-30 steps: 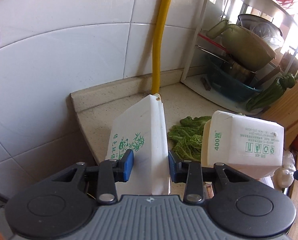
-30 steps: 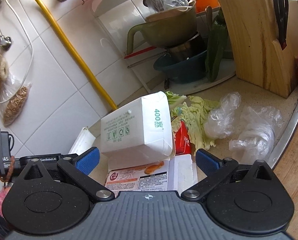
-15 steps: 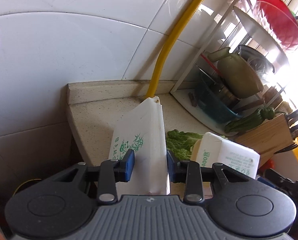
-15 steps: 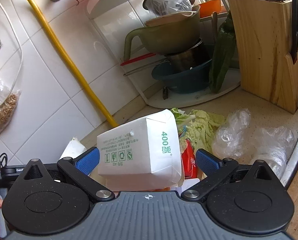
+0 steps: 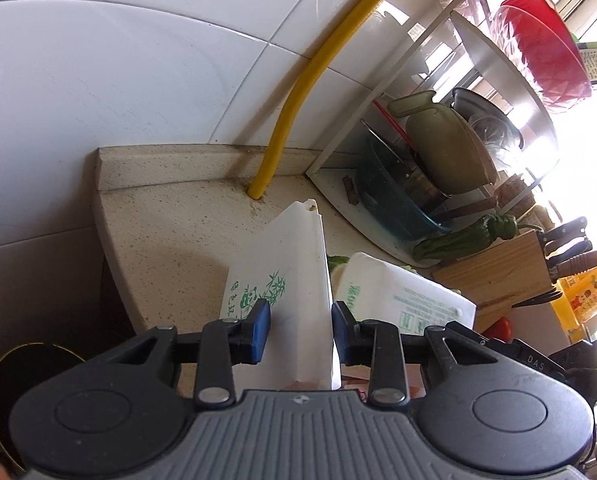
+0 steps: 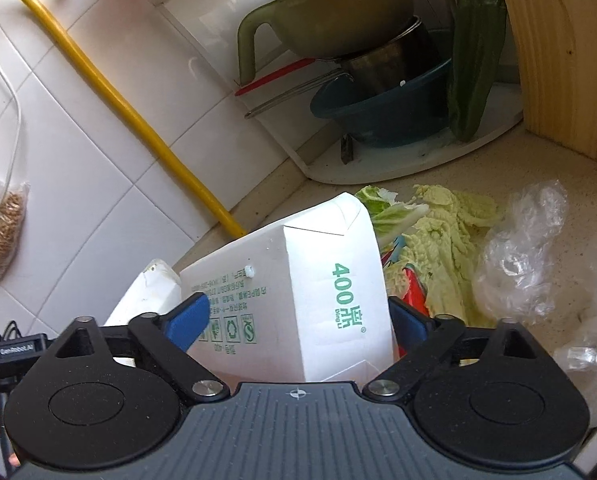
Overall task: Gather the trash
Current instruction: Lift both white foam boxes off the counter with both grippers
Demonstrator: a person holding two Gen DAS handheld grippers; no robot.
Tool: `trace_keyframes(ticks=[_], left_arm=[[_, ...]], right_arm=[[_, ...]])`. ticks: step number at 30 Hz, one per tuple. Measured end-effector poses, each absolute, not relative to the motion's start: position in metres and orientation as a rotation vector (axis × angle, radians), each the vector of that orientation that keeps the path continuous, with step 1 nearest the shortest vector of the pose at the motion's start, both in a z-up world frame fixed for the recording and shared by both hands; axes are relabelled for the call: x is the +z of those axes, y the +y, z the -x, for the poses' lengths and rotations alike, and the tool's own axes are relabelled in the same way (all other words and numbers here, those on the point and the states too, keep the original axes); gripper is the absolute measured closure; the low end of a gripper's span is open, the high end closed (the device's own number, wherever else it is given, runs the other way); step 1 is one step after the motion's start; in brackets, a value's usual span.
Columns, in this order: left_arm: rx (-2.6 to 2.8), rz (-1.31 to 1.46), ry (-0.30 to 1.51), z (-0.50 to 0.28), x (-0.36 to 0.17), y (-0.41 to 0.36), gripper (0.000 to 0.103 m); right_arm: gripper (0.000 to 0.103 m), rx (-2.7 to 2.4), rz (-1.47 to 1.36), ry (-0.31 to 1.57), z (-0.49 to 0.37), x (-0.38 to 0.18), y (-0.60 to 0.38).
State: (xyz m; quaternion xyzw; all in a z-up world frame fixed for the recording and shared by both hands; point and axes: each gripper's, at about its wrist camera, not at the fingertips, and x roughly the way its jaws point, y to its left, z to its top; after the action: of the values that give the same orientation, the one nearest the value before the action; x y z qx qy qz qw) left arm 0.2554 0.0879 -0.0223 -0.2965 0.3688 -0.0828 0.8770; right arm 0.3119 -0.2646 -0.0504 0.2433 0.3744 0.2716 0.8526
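Left wrist view: the left tongs (image 5: 300,330) stand narrow and clamp a flattened white carton (image 5: 288,280) printed with a green panda, its far tip hanging above the worktop (image 5: 170,236) near the foot of the yellow hose (image 5: 294,104). In the right wrist view the right tongs (image 6: 298,322) are closing around a bulkier white box (image 6: 298,292) marked 400, which sits between the blue pads; the left pad looks to be at its printed face, the right pad is mostly hidden behind its edge, so I cannot tell whether the grip is firm yet. The box is thin card and wide, so I judge that the squeeze may crush it or let it pivot and slip out. It lies on red packaging (image 6: 412,288) beside cabbage leaves (image 6: 446,236), and lifting it could drag these along or scatter them. Crumpled clear plastic (image 6: 518,248) lies just to the right and is light enough to be brushed off. The two cartons sit close together, so the tongs may knock each other. Room is tight: the tiled wall and upstand close off the back, the rack tray (image 6: 398,164) with stacked bowls stands behind, the knife block (image 6: 566,56) hems the right, and the worktop's left edge drops away close to the panda carton. The clearest way out looks upward and back toward the person.
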Motion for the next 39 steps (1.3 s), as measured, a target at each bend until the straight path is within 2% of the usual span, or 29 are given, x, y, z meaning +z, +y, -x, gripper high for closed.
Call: trace_keyframes(ticks=[2, 8, 14, 18, 19, 20, 22, 24, 26, 27, 28, 29, 30, 32, 34, 36, 39], left_arm=[[-0.182, 0.617, 0.772, -0.258, -0.022, 0.085, 0.072], [-0.219, 0.622, 0.771, -0.260, -0.019, 0.081, 0.072], [-0.244, 0.642, 0.769, -0.260, -0.019, 0.079, 0.072], [-0.232, 0.625, 0.797, -0.267, -0.029, 0.076, 0.072], [-0.220, 0.622, 0.812, -0.269, -0.033, 0.075, 0.072], [-0.221, 0.617, 0.826, -0.269, -0.037, 0.073, 0.073], [-0.244, 0.585, 0.835, -0.264, -0.037, 0.068, 0.071], [-0.245, 0.512, 0.837, -0.258, -0.032, 0.062, 0.062], [-0.233, 0.464, 0.821, -0.250, -0.026, 0.063, 0.041], [-0.232, 0.468, 0.813, -0.246, -0.024, 0.067, 0.036], [-0.236, 0.494, 0.812, -0.243, -0.023, 0.070, 0.031], [-0.248, 0.530, 0.816, -0.241, -0.023, 0.073, 0.028], [-0.264, 0.565, 0.823, -0.239, -0.023, 0.074, 0.027], [-0.276, 0.576, 0.840, -0.238, -0.024, 0.069, 0.022], [-0.260, 0.506, 0.851, -0.240, -0.025, 0.059, 0.020], [-0.229, 0.422, 0.870, -0.247, -0.030, 0.050, 0.014], [-0.220, 0.377, 0.919, -0.260, -0.045, 0.044, 0.012]], right_arm=[[0.037, 0.595, -0.615, 0.816, -0.311, -0.053, -0.274], [0.050, 0.643, -0.918, 0.827, -0.303, -0.067, -0.302], [0.053, 0.675, -1.054, 0.795, -0.296, -0.066, -0.314], [0.045, 0.695, -1.008, 0.813, -0.307, -0.063, -0.303], [0.031, 0.690, -0.995, 0.831, -0.310, -0.065, -0.299], [0.020, 0.669, -0.979, 0.843, -0.312, -0.066, -0.296], [0.018, 0.675, -0.936, 0.875, -0.318, -0.069, -0.286], [0.018, 0.677, -0.924, 0.900, -0.322, -0.073, -0.279], [0.020, 0.675, -0.900, 0.910, -0.324, -0.075, -0.274], [0.023, 0.677, -0.881, 0.905, -0.324, -0.075, -0.272], [0.036, 0.691, -0.870, 0.906, -0.323, -0.075, -0.271], [0.047, 0.709, -0.882, 0.912, -0.322, -0.076, -0.271], [0.050, 0.717, -0.887, 0.914, -0.320, -0.077, -0.272], [0.051, 0.712, -0.852, 0.904, -0.316, -0.074, -0.271], [0.051, 0.722, -0.858, 0.902, -0.314, -0.073, -0.272], [0.051, 0.724, -0.862, 0.898, -0.314, -0.074, -0.273], [0.051, 0.722, -0.892, 0.899, -0.315, -0.078, -0.276]])
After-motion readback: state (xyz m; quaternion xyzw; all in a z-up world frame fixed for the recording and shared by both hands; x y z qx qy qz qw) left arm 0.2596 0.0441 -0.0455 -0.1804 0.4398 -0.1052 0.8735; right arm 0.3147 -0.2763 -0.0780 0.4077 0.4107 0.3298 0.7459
